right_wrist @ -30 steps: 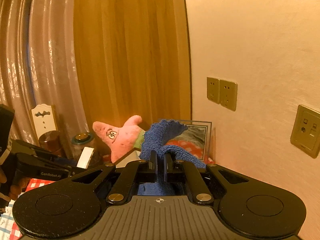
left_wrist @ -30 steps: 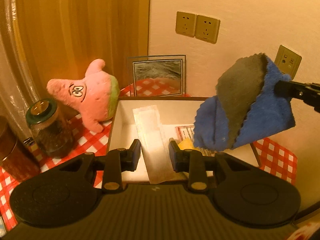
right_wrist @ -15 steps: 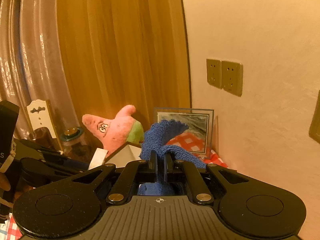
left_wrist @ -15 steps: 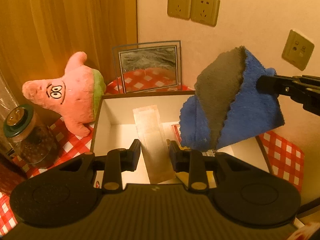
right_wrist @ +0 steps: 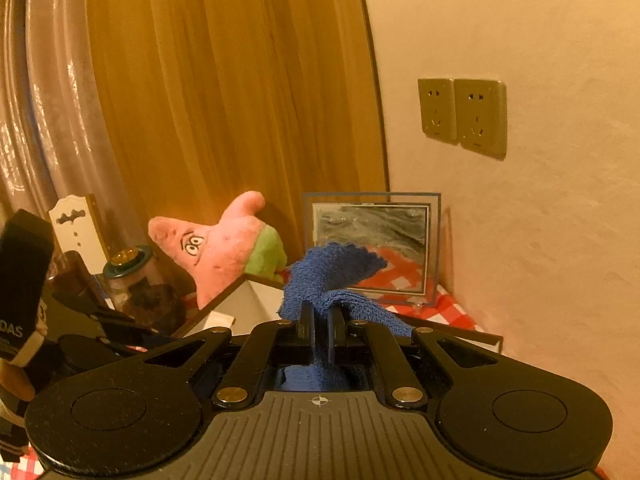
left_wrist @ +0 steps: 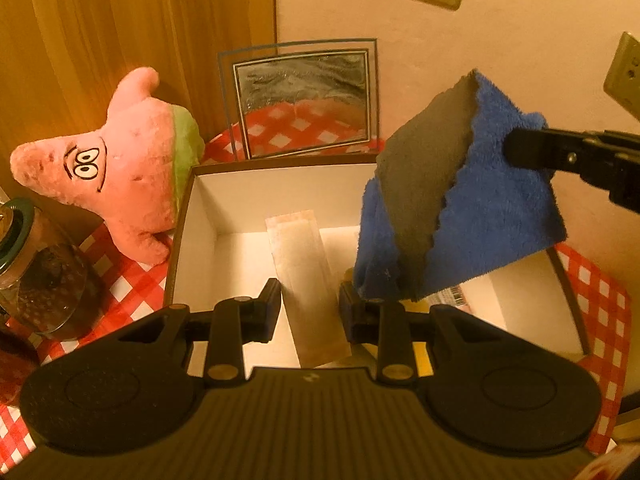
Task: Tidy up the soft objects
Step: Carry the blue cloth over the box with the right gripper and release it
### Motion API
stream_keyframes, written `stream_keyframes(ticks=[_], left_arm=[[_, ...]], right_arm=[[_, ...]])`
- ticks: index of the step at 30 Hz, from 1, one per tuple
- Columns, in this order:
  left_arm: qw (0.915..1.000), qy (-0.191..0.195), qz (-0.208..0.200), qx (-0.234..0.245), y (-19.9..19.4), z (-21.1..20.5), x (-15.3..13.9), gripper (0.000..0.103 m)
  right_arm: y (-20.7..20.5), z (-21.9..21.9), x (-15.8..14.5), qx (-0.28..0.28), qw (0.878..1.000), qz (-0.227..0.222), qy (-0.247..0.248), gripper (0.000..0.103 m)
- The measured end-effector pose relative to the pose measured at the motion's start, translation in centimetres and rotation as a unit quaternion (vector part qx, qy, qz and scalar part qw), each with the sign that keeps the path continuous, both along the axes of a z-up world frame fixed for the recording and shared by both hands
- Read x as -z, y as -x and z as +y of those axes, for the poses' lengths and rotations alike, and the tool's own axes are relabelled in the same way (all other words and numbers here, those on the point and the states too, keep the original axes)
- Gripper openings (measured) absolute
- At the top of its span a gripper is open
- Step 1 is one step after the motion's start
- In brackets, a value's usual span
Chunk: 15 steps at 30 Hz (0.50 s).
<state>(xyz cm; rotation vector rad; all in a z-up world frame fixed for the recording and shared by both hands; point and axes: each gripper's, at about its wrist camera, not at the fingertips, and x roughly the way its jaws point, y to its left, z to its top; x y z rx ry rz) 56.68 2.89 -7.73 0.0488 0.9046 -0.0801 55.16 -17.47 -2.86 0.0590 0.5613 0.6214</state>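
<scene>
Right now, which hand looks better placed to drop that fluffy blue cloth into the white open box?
Right. The right gripper is shut on the fluffy blue cloth, which hangs over the white open box. The left gripper is open and holds nothing.

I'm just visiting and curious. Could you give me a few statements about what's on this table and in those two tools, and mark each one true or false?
1. The right tool is clamped on the blue cloth. True.
2. The pink star toy lies inside the box. False: it stands outside, by the box's left wall.
3. The left tool holds nothing. True: its fingers stand apart with a gap between them.
4. The cloth already rests on the box floor. False: it hangs above the box.
5. A picture frame stands behind the box, near the wall. True.
</scene>
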Motion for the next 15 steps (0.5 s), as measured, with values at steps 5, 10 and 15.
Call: stream_keyframes(ticks=[5, 10, 15], left_arm=[[1.0000, -0.004, -0.003, -0.003, -1.0, 0.4, 0.2, 0.039], [1.0000, 0.001, 0.002, 0.000, -1.3, 0.9, 0.4, 0.040], [0.9999, 0.001, 0.014, -0.005, -0.9, 1.3, 0.8, 0.040]], right_arm=[[-1.3, 0.7, 0.4, -0.005, 1.000, 0.004, -0.005, 0.006], [-2.0, 1.3, 0.8, -0.010, 1.000, 0.007, -0.010, 0.006], [-2.2, 1.9, 1.2, -0.019, 1.000, 0.012, -0.012, 0.006]])
